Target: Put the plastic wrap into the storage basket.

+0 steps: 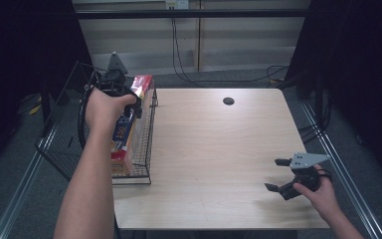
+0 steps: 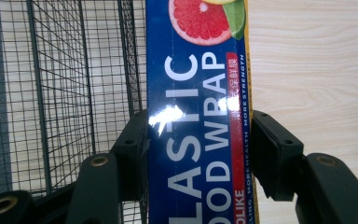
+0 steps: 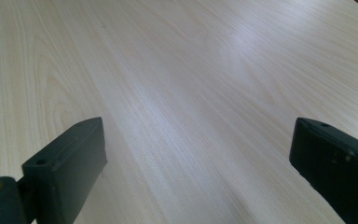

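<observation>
Over the black wire basket point(image 1: 142, 164), left claw point(image 2: 200, 140) clamps a long blue plastic-wrap box point(image 2: 198, 116); right claw point(image 1: 278, 175) gapes above the pale wooden counter point(image 1: 214, 159).

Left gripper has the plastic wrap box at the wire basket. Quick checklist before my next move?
1. Grip: left gripper has both jaws against the sides of the plastic wrap box. Ok.
2. Box position: at the wire basket right wall; inside or outside, cannot tell.
3. Box seated on the basket floor: cannot tell, bottom hidden.
4. Right gripper: open, holding nothing, apart from the basket. Ok.
5. Table between the grippers: bare. Ok.
</observation>
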Available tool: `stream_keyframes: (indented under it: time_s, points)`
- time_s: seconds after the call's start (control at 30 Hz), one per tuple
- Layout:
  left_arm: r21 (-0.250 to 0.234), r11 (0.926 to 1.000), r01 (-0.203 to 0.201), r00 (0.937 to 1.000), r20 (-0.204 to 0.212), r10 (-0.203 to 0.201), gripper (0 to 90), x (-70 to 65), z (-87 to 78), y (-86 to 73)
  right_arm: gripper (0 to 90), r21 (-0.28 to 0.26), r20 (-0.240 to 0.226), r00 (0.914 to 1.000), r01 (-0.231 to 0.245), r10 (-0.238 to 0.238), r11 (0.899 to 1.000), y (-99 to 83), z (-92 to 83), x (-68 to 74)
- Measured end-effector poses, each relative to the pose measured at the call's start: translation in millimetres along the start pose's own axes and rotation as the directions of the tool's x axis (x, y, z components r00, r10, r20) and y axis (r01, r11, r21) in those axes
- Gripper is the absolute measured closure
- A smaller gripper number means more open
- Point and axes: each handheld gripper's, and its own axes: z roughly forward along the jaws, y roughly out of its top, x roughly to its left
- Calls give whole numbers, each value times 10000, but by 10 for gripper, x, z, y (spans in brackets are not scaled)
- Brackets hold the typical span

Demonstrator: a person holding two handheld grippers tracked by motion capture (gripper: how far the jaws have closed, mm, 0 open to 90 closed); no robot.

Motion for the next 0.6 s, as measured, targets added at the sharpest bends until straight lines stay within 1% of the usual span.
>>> stream_keyframes:
  time_s: [0.03, 0.1, 0.13, 0.2, 0.27, 0.3, 0.33, 0.4, 0.43, 0.47, 0.5, 0.53, 0.57, 0.6]
  points:
    - [-42, 10000, 74, 10000, -16, -74, 451, -1, -7, 0, 34, -5, -7, 10000, 0, 0, 10000, 0, 0, 0]
    - [-66, 10000, -4, 10000, -57, 4, 451, 21, -23, 2, 34, 1, 22, 10000, 13, -13, 10000, -1, 4, 0]
    - [-91, 9999, 75, 10000, -7, -75, 451, 25, -29, 2, 34, 9, 9, 10000, -1, 1, 10000, -2, 4, -1]
    - [-89, 9999, 72, 10000, -9, -72, 451, 38, -35, 3, 34, 2, 18, 10000, 5, -5, 10000, -1, 5, 0]
    - [-132, 9998, 159, 9999, -13, -159, 451, 57, -48, 2, 34, -13, -2, 10000, 0, 0, 10000, 0, 7, 1]
    - [-121, 9999, 28, 10000, -49, -29, 450, 74, -53, 4, 34, -23, -16, 10000, 2, -2, 10000, 0, 8, 1]
    - [-122, 9998, 138, 9999, -30, -139, 450, 76, -56, 1, 34, -31, -9, 10000, 6, -6, 10000, 1, 7, 1]
    - [-112, 9998, 193, 9998, 15, -192, 450, 89, -63, -1, 34, -20, 13, 10000, 27, -27, 10000, 1, 5, -1]
    - [-114, 9999, 111, 9999, -49, -111, 450, 104, -68, 1, 34, -6, 36, 10000, 8, -8, 10000, 0, 6, 1]
    - [-116, 9997, 232, 9997, -7, -232, 450, 104, -73, 0, 34, -20, -7, 10000, 2, -2, 10000, -1, 8, 0]
    - [-137, 9998, 149, 9999, -79, -150, 450, 120, -78, 0, 34, 5, 27, 10000, 1, -1, 10000, -1, 7, 0]
    - [-125, 9995, 284, 9996, -19, -284, 450, 126, -84, -3, 34, 14, 6, 10000, 1, -1, 10000, -2, 6, -1]
    - [-146, 9997, 185, 9998, -54, -186, 450, 141, -85, -4, 34, 32, 11, 10000, -26, 26, 10000, -2, 6, 4]
    - [-164, 9995, 271, 9996, -82, -272, 450, 145, -85, -7, 34, 9, 26, 10000, -3, 3, 10000, -1, 6, 2]
